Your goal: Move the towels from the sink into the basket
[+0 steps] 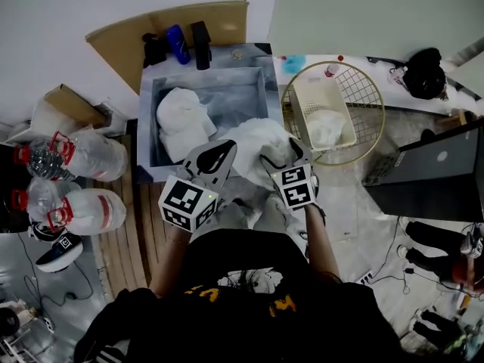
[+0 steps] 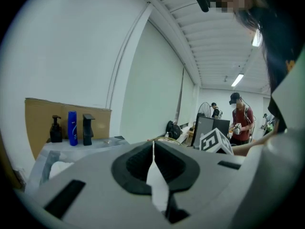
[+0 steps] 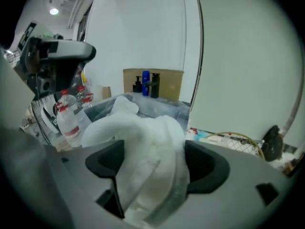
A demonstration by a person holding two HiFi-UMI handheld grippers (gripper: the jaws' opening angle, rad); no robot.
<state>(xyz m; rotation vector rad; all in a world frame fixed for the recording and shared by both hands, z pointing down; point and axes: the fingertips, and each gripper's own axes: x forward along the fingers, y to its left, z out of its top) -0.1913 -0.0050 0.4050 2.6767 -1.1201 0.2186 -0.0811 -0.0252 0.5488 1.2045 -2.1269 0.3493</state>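
Note:
A white towel (image 1: 253, 138) hangs bunched between my two grippers, over the sink's (image 1: 147, 119) front right corner. My left gripper (image 1: 219, 156) is shut on a thin edge of the towel (image 2: 156, 182), pinched between its pads (image 2: 153, 149). The jaws of my right gripper (image 1: 283, 157) stand wide, and a thick fold of the towel (image 3: 143, 142) lies loosely between them (image 3: 152, 161). Another white towel (image 1: 181, 119) lies in the sink basin. To the right, a white plastic basket (image 1: 314, 97) holds one towel (image 1: 327, 129).
The white basket sits inside a round wire basket (image 1: 370, 104). Soap bottles (image 1: 178, 44) and a black faucet (image 1: 200, 44) stand behind the sink. Large water bottles (image 1: 83, 157) lie at the left, a laptop (image 1: 439, 165) at the right. People (image 2: 240, 120) stand far off.

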